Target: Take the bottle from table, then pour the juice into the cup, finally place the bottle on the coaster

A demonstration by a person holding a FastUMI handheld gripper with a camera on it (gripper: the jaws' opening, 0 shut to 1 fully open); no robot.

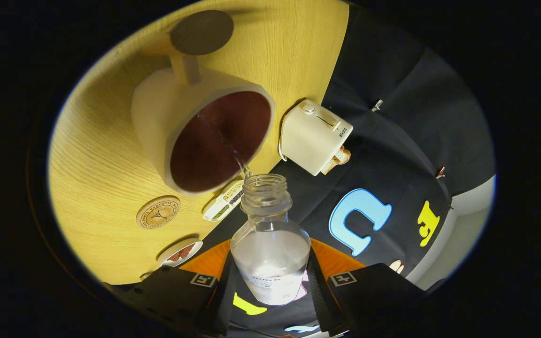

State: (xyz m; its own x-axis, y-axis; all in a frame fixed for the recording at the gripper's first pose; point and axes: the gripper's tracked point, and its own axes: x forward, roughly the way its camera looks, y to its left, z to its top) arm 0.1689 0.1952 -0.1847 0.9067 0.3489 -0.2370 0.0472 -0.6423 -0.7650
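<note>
The gripper [270,281] has its two fingers pressed against either side of a clear, uncapped plastic bottle [270,244], holding it between them by its lower body. The bottle is tilted over, with pale cloudy juice pooled inside, and its threaded open mouth points away from the fingers. A thin stream of liquid [241,162] leaves the mouth and runs into a cream-coloured cup with a dark red inside [204,136], which stands just beyond the bottle's neck on the yellow wooden table [96,169]. The cup's handle points away from the gripper.

Beside the cup, nearer the fingers, lies a round wooden coaster with a printed emblem [158,212], and next to it a small white tray with divided sections [224,199]. A round dish [180,252] sits at the table's edge close to one finger. Past the cup rests a dark round disc [202,32]. Off to the side of the cup stands a white toaster [315,136] with bread showing.
</note>
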